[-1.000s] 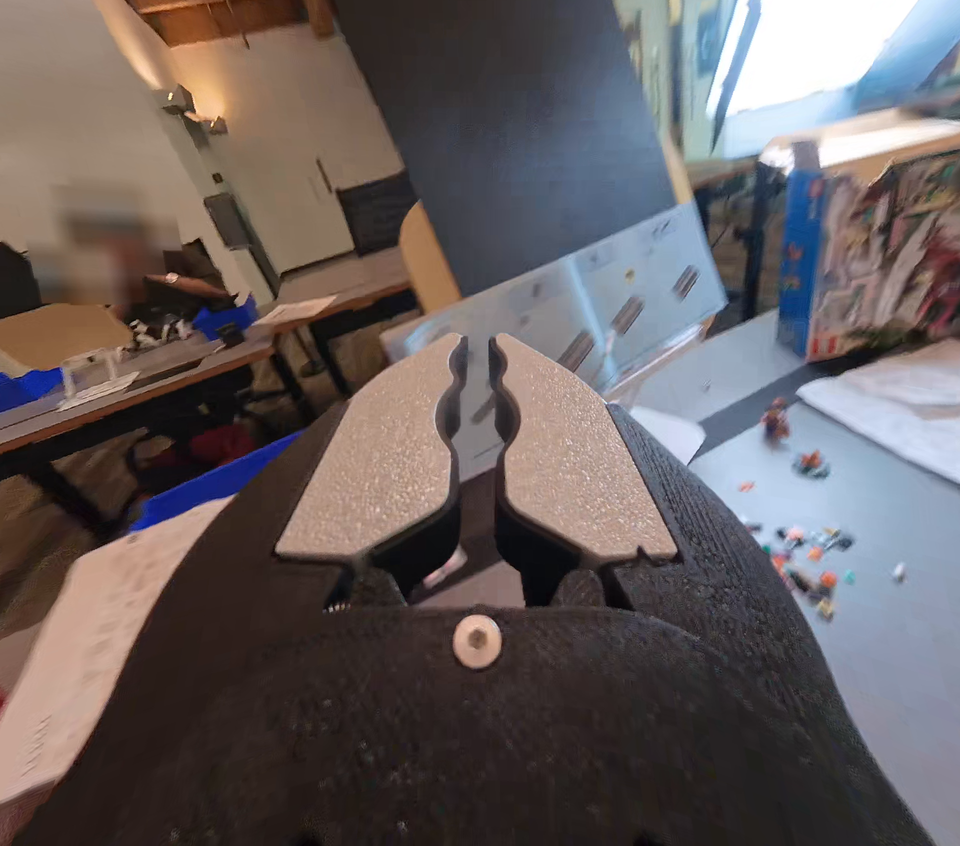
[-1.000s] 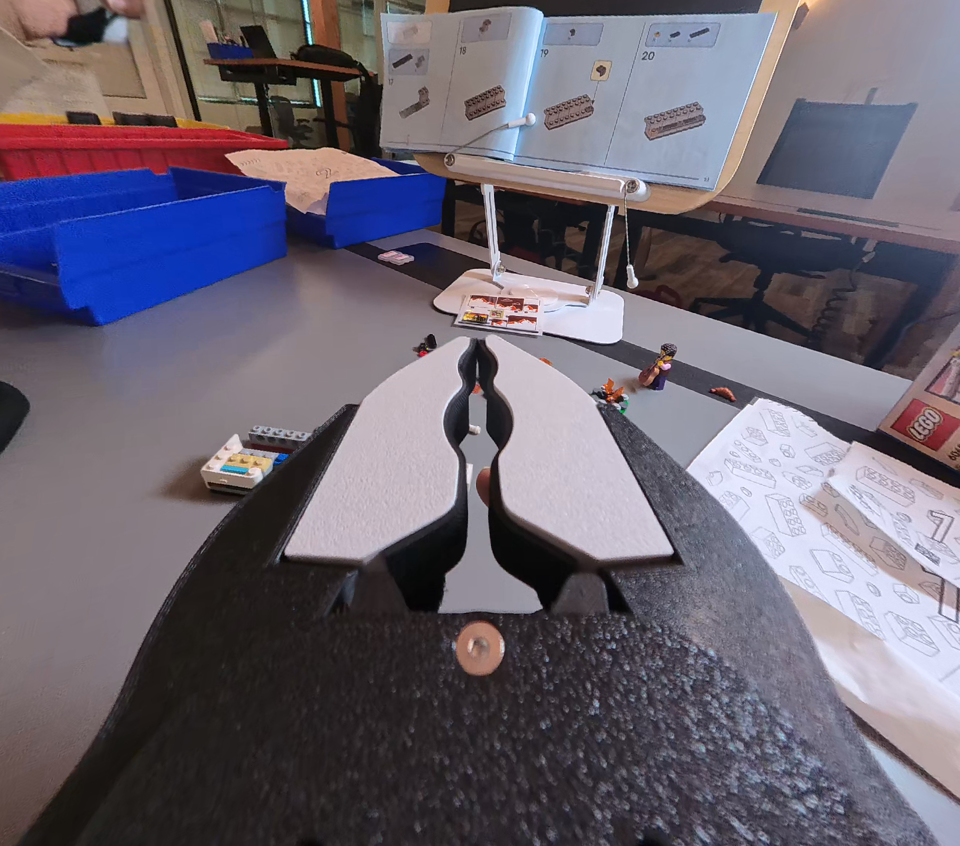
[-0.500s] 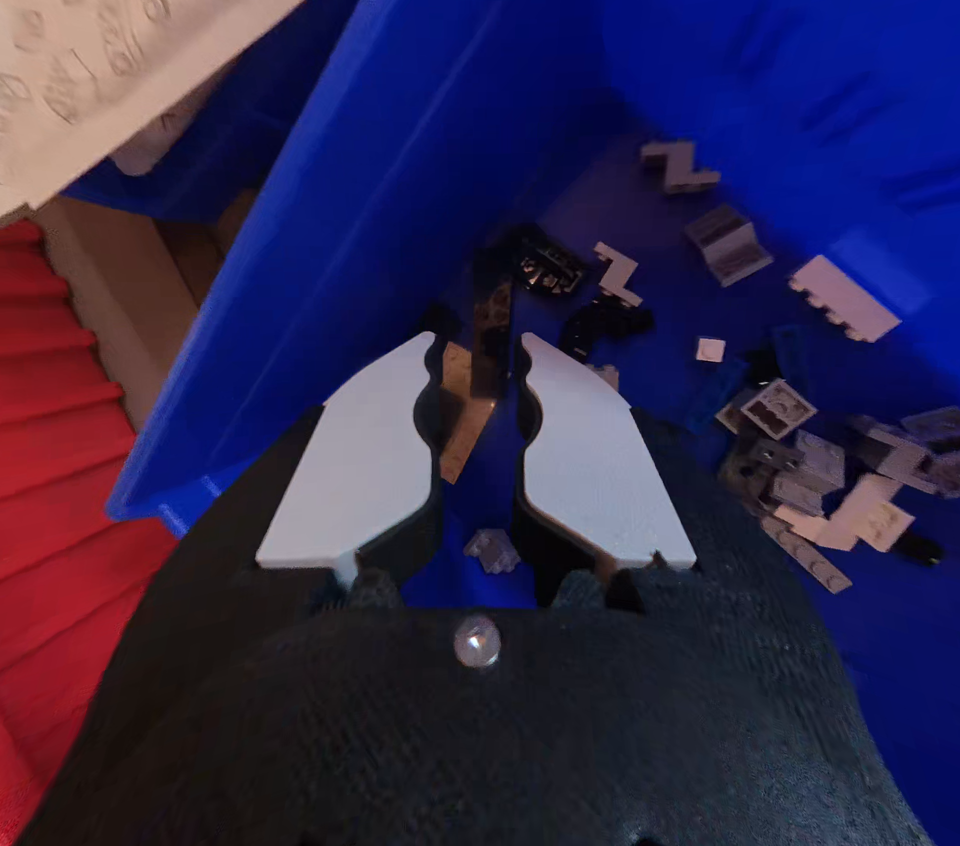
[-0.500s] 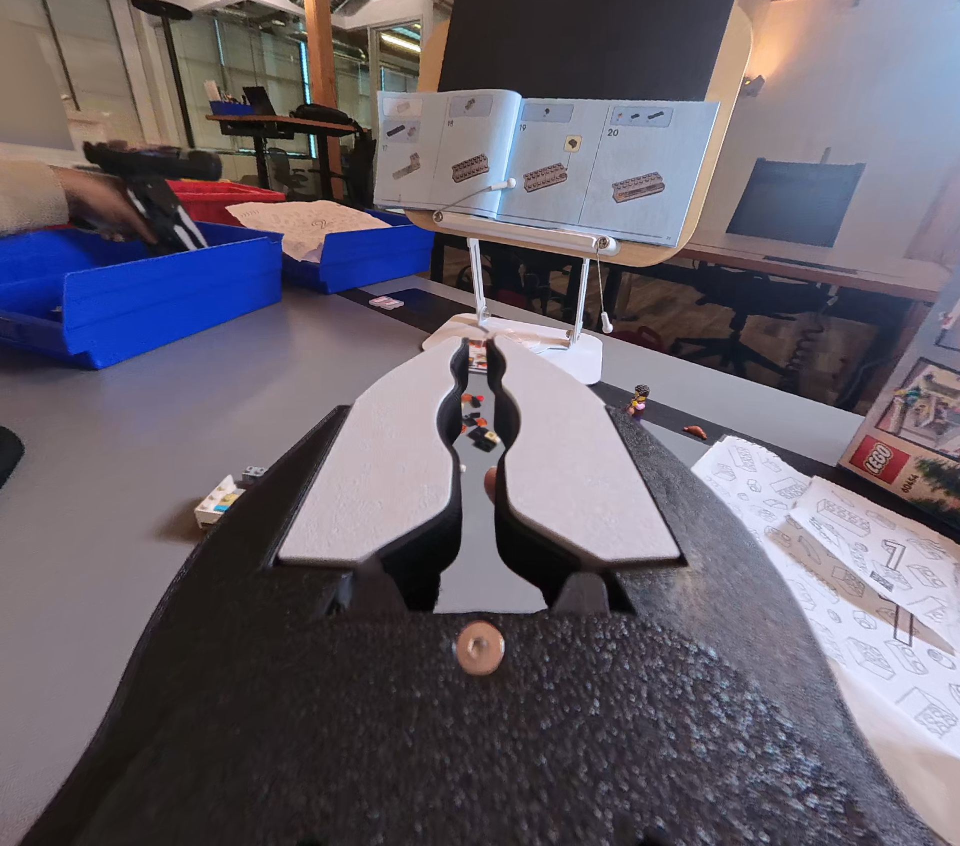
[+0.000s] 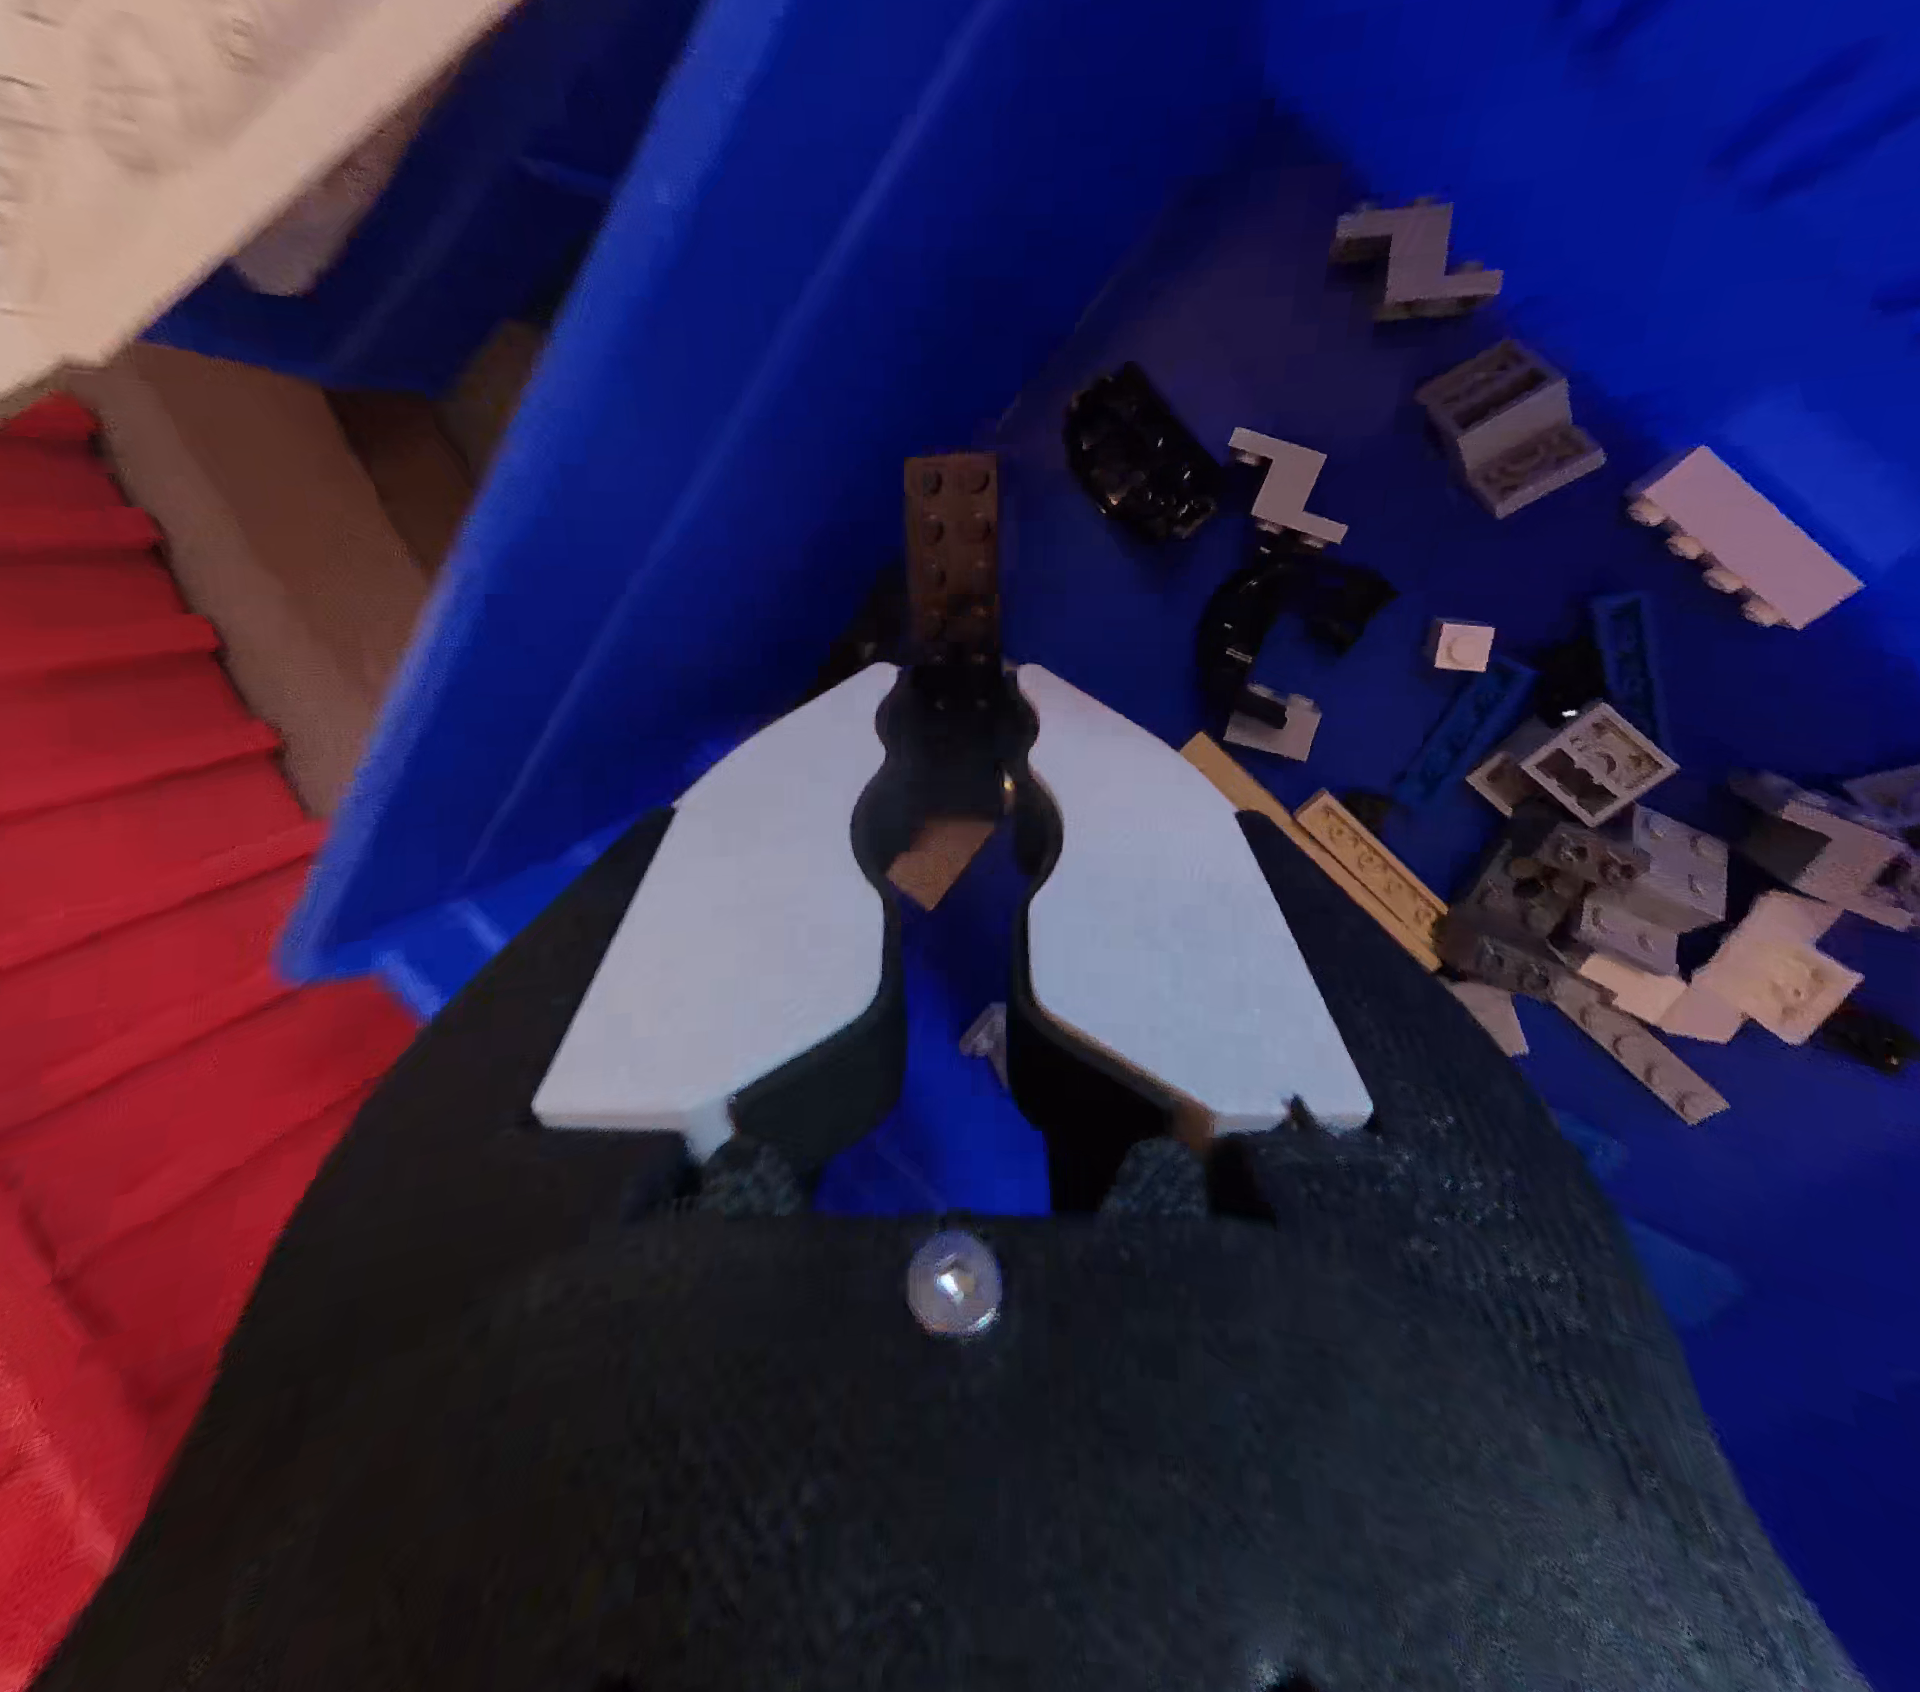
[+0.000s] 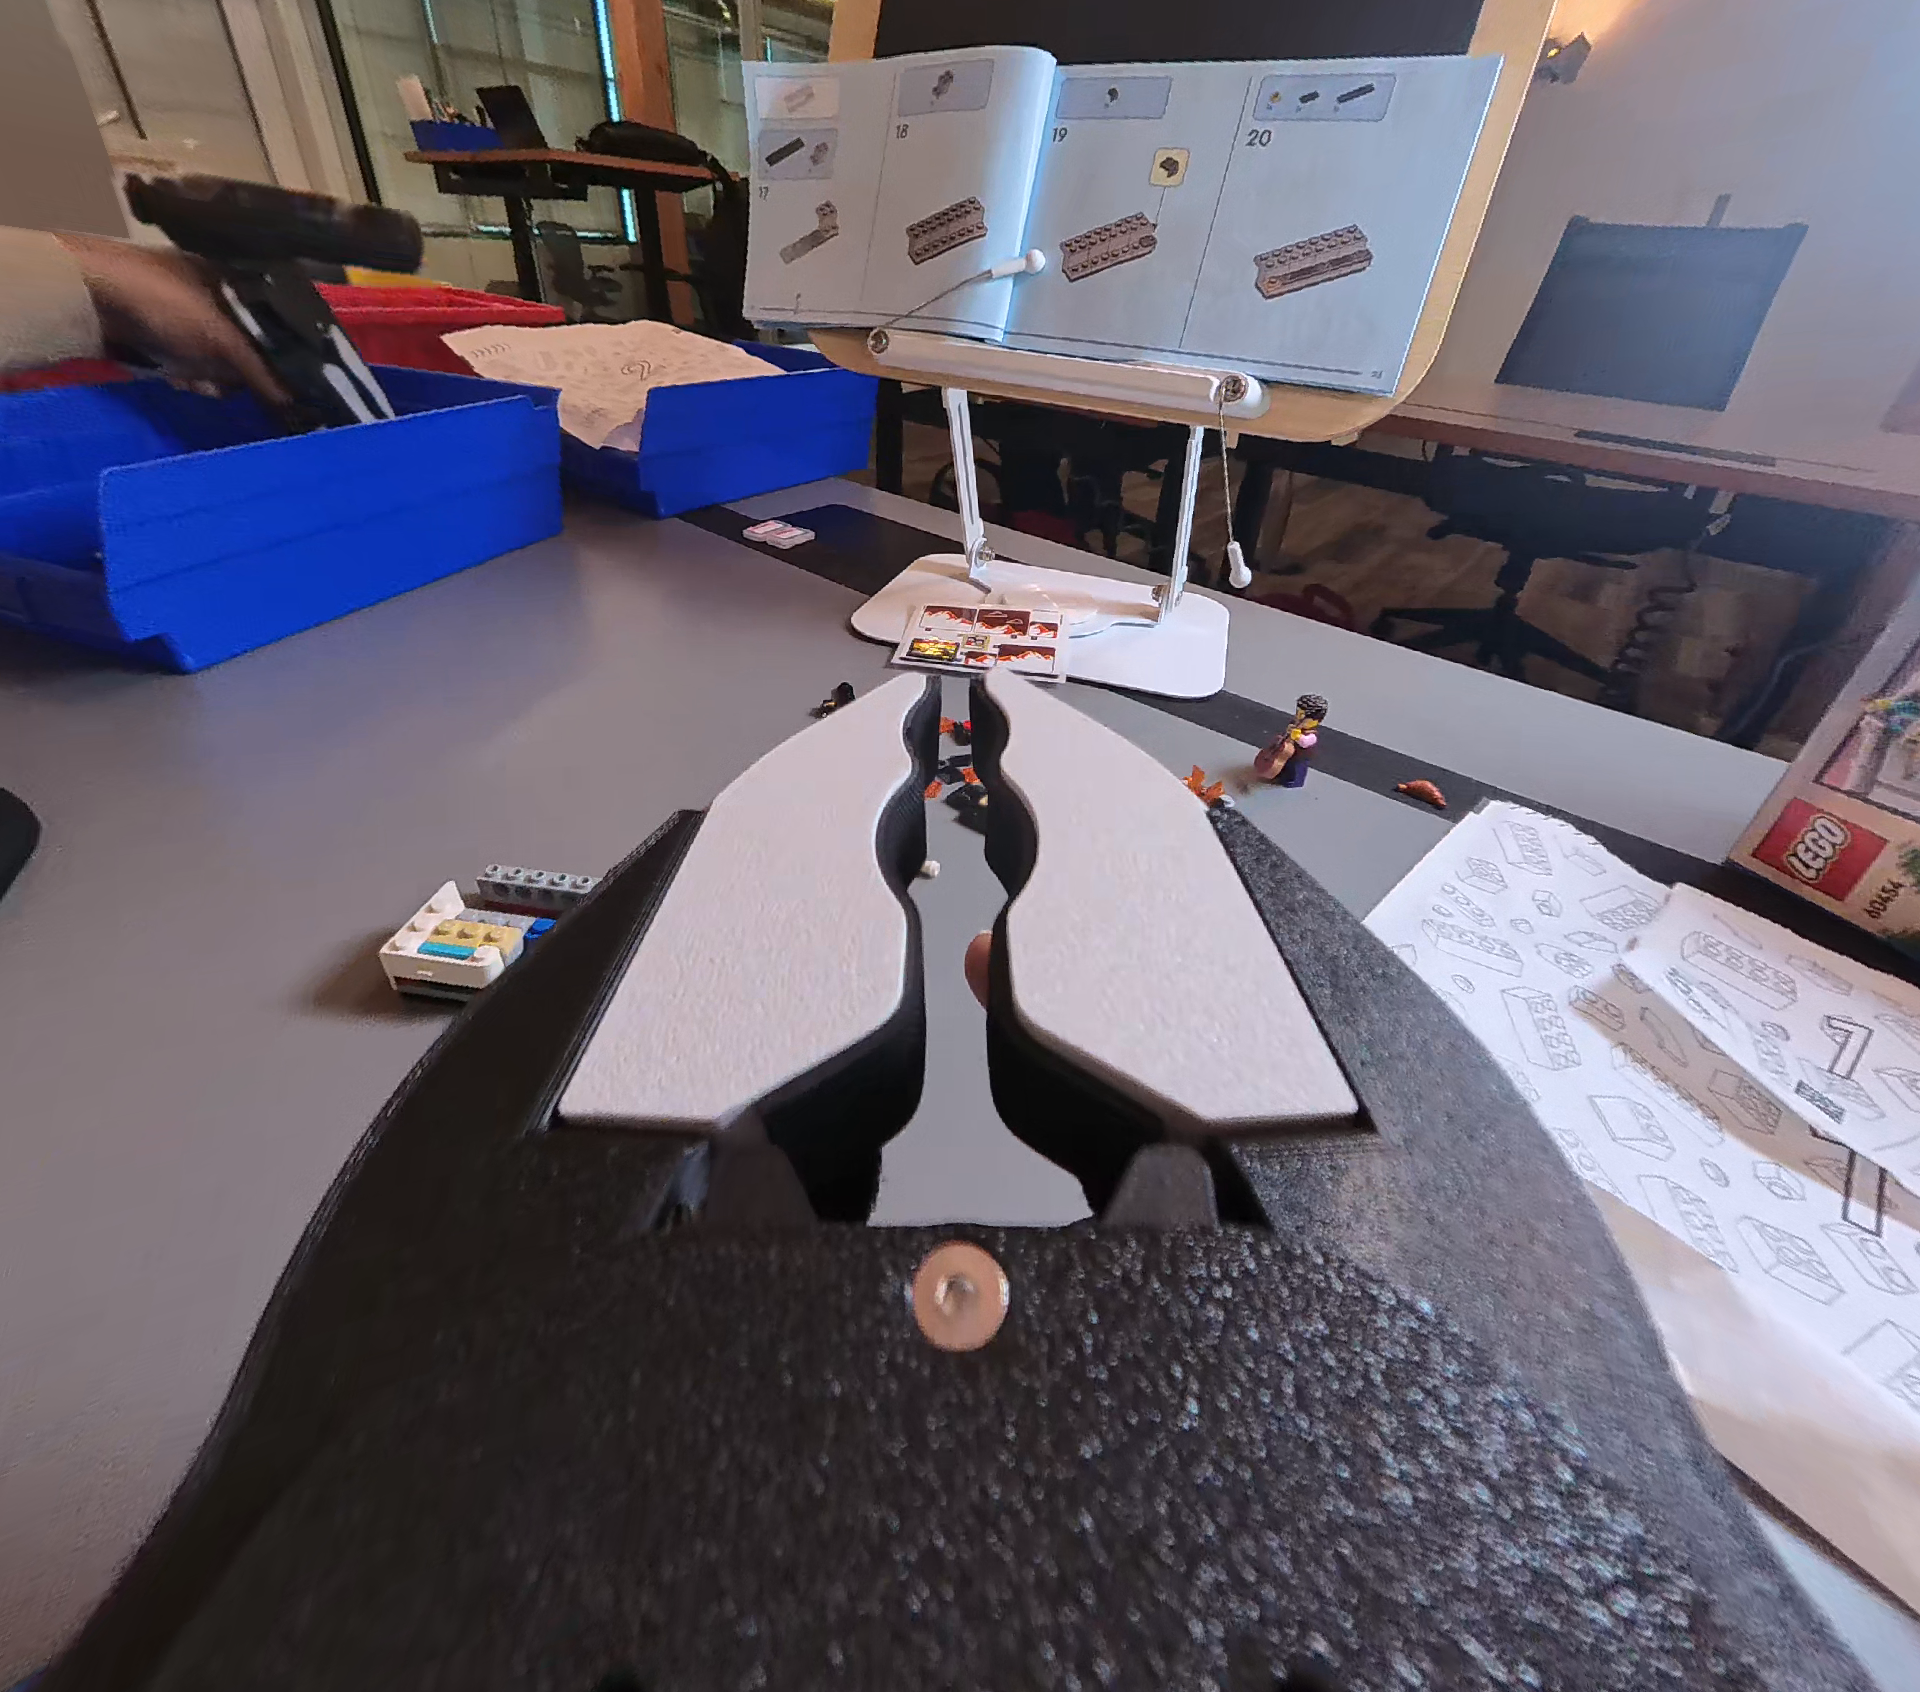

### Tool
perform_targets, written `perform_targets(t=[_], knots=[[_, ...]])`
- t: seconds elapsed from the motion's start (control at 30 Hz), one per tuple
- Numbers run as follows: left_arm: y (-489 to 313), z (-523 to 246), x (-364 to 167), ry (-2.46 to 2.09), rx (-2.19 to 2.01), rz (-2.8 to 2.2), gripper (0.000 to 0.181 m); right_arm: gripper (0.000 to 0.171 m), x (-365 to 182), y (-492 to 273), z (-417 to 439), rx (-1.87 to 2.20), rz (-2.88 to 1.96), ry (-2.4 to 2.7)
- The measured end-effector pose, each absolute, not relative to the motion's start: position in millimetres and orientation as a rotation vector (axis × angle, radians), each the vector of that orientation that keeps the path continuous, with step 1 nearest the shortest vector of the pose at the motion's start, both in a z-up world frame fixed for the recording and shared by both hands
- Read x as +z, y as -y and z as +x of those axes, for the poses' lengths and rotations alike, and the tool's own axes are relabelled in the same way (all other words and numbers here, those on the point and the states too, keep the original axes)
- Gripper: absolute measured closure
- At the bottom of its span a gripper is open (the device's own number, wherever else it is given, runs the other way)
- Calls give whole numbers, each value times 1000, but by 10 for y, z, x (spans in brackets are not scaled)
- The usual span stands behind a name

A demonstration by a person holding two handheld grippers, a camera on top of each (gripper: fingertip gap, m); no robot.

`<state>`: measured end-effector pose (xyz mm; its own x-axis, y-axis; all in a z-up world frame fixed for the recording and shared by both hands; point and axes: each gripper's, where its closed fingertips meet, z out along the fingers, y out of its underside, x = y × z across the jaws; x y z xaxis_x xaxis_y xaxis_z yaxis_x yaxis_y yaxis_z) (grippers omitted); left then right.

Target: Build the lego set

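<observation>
Left gripper [image 5: 954,686] is reaching into the blue plastic bin [image 5: 727,292], jaws clamped on a dark brown studded plate [image 5: 954,562] sticking up beyond the tips; loose grey and black bricks [image 5: 1558,863] are lying to the right. Right gripper [image 6: 954,707] is hovering over the grey tabletop [image 6: 468,759], jaws slightly apart, holding nothing; small multicoloured brick assembly [image 6: 468,936] is sitting near left.

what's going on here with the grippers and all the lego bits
A person is building a lego set with two handheld grippers. The left gripper is down inside a blue bin of loose pieces, its jaws closed on a dark brown plate. The right gripper hovers empty over the grey table, jaws slightly apart, facing the open instruction booklet on its stand. A small partial build sits nearby.
</observation>
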<state>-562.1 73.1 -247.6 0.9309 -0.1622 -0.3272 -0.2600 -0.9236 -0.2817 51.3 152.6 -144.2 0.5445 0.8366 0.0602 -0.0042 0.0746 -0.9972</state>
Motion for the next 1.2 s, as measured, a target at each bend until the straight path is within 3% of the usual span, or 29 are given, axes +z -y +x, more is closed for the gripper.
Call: perform_targets(t=[0.13,0.3,0.47,0.63,0.8,1.2], knots=[[-766,-5332,-1770,-402,529,-2541,164,166,-1477,-1522,485,748,-1368,807],[-779,-3859,-1341,-799,378,-2288,164,166,-1554,-1514,441,762,-1394,820],[-599,-2240,-1790,-1186,73,-2183,165,166,-1598,-1469,398,739,-1392,855],[-259,-1103,-2492,-1497,-242,-2207,165,167,-1635,-1437,366,705,-1386,897],[-89,-624,-2735,-1610,-374,-2226,165,168,-1643,-1413,352,692,-1382,925],[-20,-477,-2827,-1578,-456,-2229,159,168,-1694,-1377,312,702,-1398,961]])
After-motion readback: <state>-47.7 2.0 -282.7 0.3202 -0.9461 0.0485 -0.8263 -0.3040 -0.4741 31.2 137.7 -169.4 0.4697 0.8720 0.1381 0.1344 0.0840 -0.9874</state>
